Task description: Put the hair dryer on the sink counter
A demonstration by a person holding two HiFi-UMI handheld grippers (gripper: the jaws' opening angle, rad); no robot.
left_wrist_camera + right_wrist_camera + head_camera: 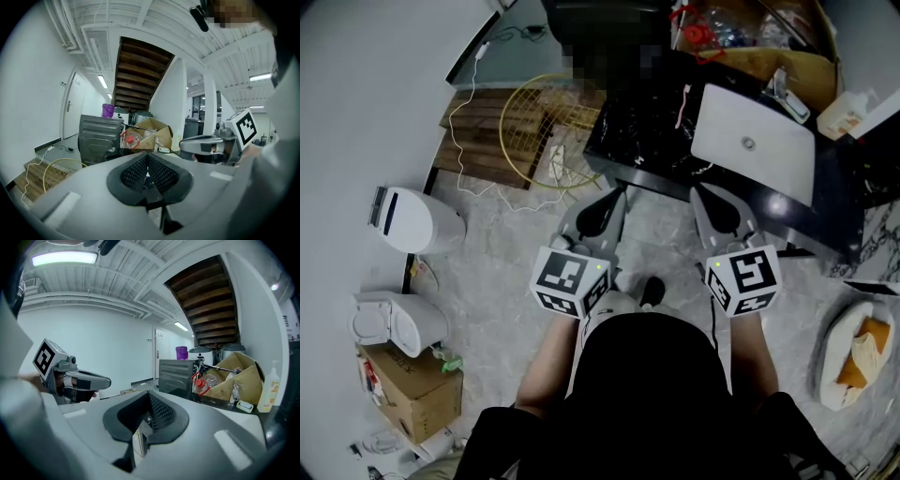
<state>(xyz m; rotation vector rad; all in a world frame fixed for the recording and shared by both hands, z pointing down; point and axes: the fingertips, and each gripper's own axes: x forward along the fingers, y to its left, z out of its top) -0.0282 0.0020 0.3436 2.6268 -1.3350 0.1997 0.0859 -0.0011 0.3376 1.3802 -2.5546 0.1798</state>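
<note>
The black sink counter [649, 141] with a white basin [752, 141] and a faucet [789, 96] lies just ahead of both grippers in the head view. I cannot make out a hair dryer in any view. My left gripper [614, 197] is held level in front of the counter's near edge, jaws together with nothing between them [147, 180]. My right gripper [705, 197] hovers beside it, below the basin, also shut and empty [140, 427]. Each gripper view catches the other gripper off to one side.
A yellow wire basket [539, 127] and a wooden pallet [478, 131] sit left of the counter, with a white cable trailing over the floor. White appliances [412, 220] and a cardboard box [403, 389] stand at the left. A white bag [853, 356] lies at the right.
</note>
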